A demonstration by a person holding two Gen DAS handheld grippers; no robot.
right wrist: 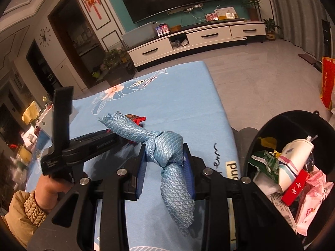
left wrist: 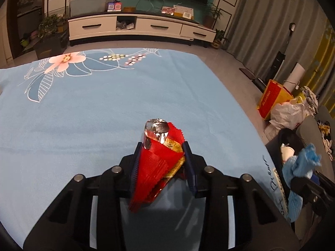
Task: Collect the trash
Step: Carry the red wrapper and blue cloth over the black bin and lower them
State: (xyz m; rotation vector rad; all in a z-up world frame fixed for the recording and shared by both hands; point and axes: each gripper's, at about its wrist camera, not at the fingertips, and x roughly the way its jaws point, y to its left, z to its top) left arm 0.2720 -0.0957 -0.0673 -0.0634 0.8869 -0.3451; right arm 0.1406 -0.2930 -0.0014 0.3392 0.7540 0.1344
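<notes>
Trash bin [right wrist: 272,125] is sitting to the right. Left gripper [left wrist: 162,159] is squeezing a red wrapper [left wrist: 155,167] above the blue cloth [left wrist: 104,108]. Right gripper [right wrist: 165,156], nearer the bin, is pinching a knotted rag [right wrist: 167,148].

Black grippers, blue fingers [left wrist: 189,161], tan quilted sleeve [right wrist: 31,209]

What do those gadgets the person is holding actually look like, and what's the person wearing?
Each gripper is a matte black frame with silver round bolts and two dark blue ribbed fingers: the left gripper, the right gripper. The right wrist view shows the left one's side: a black upright handle with small white lettering. The left hand emerges from a tan quilted sleeve.
</notes>
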